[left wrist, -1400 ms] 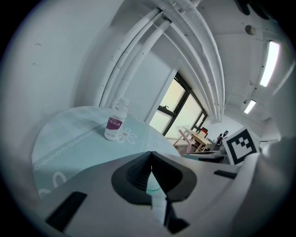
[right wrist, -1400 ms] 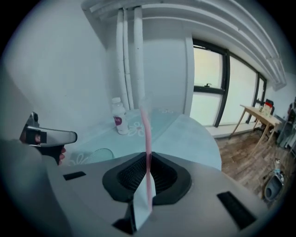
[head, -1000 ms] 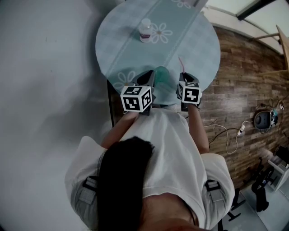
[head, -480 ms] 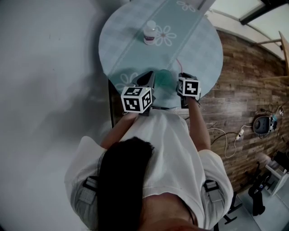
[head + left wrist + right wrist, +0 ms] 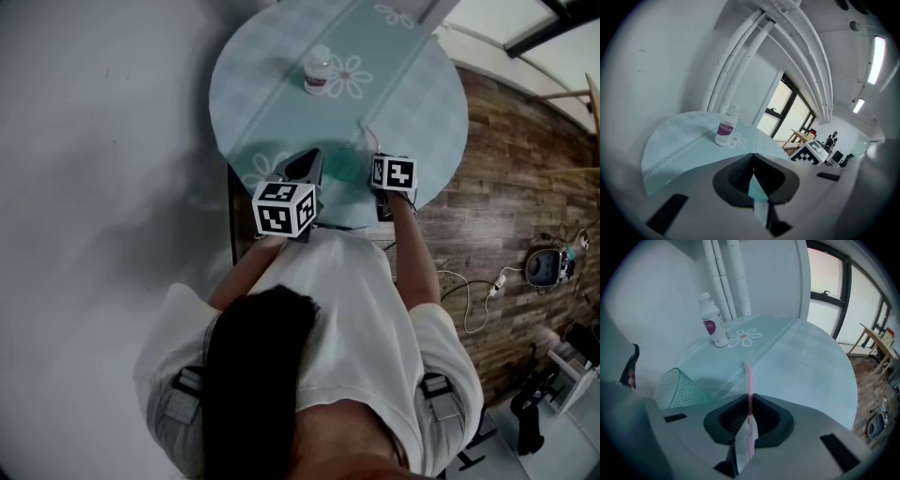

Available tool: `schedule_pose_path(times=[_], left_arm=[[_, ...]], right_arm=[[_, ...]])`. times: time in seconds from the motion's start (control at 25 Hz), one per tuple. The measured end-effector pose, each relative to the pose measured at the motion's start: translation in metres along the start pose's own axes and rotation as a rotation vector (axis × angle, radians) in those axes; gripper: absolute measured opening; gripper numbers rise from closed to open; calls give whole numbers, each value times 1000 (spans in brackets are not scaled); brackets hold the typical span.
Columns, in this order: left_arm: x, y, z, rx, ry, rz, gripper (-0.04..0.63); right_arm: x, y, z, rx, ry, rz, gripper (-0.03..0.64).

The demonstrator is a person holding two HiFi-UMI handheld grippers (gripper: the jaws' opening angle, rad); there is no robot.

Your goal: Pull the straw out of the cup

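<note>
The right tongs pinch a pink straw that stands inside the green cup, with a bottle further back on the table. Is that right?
Not quite: the pink straw is outside the green cup. The right gripper view shows the right tongs pinching it with the cup apart, off to one side. The bottle is indeed further back on the table.

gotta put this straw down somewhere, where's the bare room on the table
Widest bare cloth is the right half of the round teal-clothed table, between the white purple-labelled bottle and the right edge. Also bare left of the bottle. Crowded at the near edge: green dimpled cup, left claw, right claw, pink straw.
</note>
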State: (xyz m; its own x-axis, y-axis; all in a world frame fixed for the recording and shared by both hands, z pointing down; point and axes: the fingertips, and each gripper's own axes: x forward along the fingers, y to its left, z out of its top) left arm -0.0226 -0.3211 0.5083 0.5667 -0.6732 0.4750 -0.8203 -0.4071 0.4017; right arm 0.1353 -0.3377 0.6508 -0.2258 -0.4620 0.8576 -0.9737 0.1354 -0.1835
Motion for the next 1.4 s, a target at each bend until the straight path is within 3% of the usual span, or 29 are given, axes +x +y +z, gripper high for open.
schedule_pose_path(times=[1.08, 1.12, 1.2, 1.4], left_arm=[[-26, 8, -7, -25, -35, 43, 9], [-26, 8, -7, -25, -36, 43, 9], [-26, 7, -6, -22, -36, 41, 9], [-25, 5, -9, -24, -32, 37, 9]], right_arm=[[8, -4, -30, 131, 14, 31, 51], [8, -4, -29, 134, 9, 33, 57], [7, -4, -28, 147, -8, 45, 172], [1, -6, -22, 185, -50, 66, 193]])
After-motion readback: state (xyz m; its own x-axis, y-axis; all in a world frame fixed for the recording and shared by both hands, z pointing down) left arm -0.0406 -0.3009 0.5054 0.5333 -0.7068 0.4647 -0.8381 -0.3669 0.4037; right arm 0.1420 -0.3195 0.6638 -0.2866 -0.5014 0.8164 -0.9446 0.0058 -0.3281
